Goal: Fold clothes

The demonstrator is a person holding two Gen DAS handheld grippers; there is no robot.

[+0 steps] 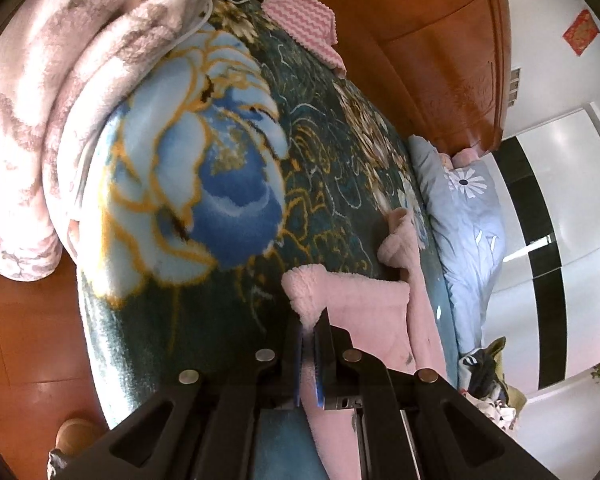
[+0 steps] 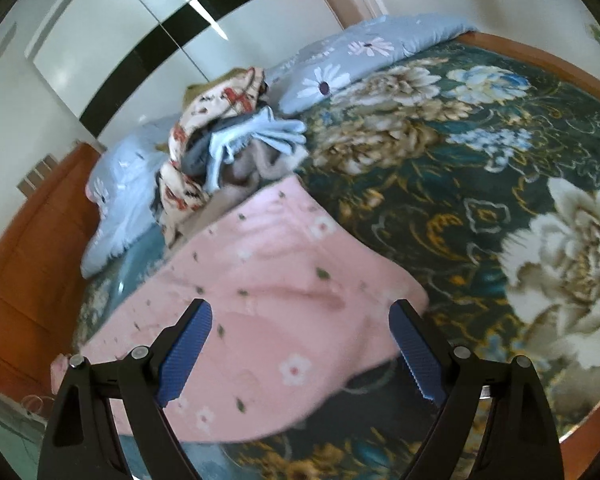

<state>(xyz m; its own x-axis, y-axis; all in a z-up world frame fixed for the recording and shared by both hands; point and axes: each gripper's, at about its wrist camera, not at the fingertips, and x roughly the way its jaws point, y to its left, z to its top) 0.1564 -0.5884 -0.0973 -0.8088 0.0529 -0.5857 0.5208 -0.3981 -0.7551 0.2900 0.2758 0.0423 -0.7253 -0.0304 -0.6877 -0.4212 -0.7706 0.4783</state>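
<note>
A pink fleece garment [image 1: 356, 312] lies on the dark green floral bedspread [image 1: 204, 208]. My left gripper [image 1: 311, 320] is shut on a fluffy edge of it, the cloth pinched between the blue pads. In the right wrist view the same pink garment [image 2: 268, 304] with small flower print lies spread on the bedspread [image 2: 480, 184]. My right gripper [image 2: 300, 312] is open wide just above it, with the blue pads [image 2: 188, 344] on either side and nothing between them.
A heap of unfolded clothes [image 2: 228, 136] sits beyond the pink garment beside light blue daisy pillows [image 2: 340, 64]. A pink plush blanket [image 1: 60, 80] and a pink zigzag cloth [image 1: 304, 20] lie at the bed's far side. Wooden bed frame [image 1: 440, 60] and white wardrobe [image 2: 100, 32] surround.
</note>
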